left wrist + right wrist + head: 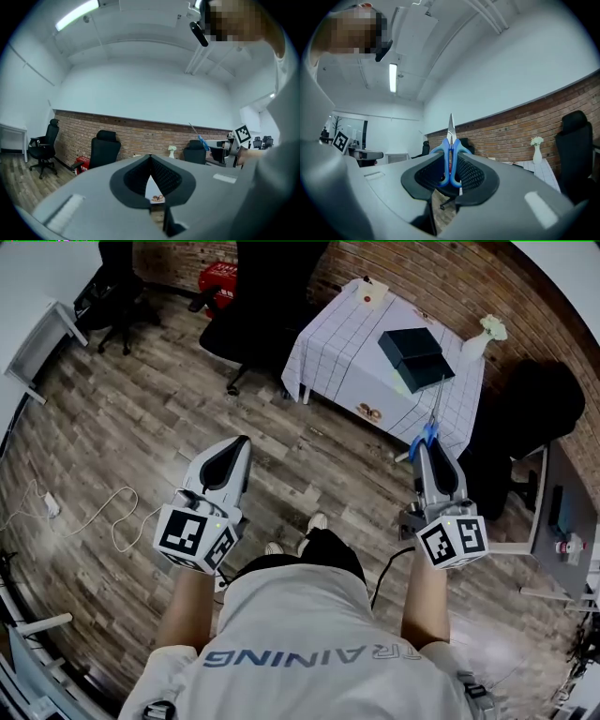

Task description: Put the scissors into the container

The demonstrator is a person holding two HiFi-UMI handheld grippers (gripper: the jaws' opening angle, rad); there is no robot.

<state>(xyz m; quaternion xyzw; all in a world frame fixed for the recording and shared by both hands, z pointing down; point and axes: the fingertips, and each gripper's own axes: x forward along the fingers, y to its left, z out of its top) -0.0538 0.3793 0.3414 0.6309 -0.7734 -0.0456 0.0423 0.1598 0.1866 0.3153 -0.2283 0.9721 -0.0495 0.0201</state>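
Blue-handled scissors (pixel 428 434) (pixel 450 154) stand between the jaws of my right gripper (pixel 433 454) (pixel 450 159). The jaws are shut on the handles and the steel blades point forward beyond the tips. The container, a dark open box (pixel 415 357), sits on the white checked table (pixel 342 367) ahead of me, well beyond the scissors. My left gripper (pixel 239 444) (pixel 150 161) hangs over the wooden floor at the left, shut with nothing in it. In the left gripper view the scissors (pixel 202 140) show far off to the right.
A white vase with flowers (pixel 483 337) stands at the table's right end. Black office chairs (pixel 253 306) are behind the table, and another (pixel 530 418) is to its right. A red box (pixel 220 277) and a white cable (pixel 103 512) lie on the floor. A grey desk (pixel 562 512) is at the right.
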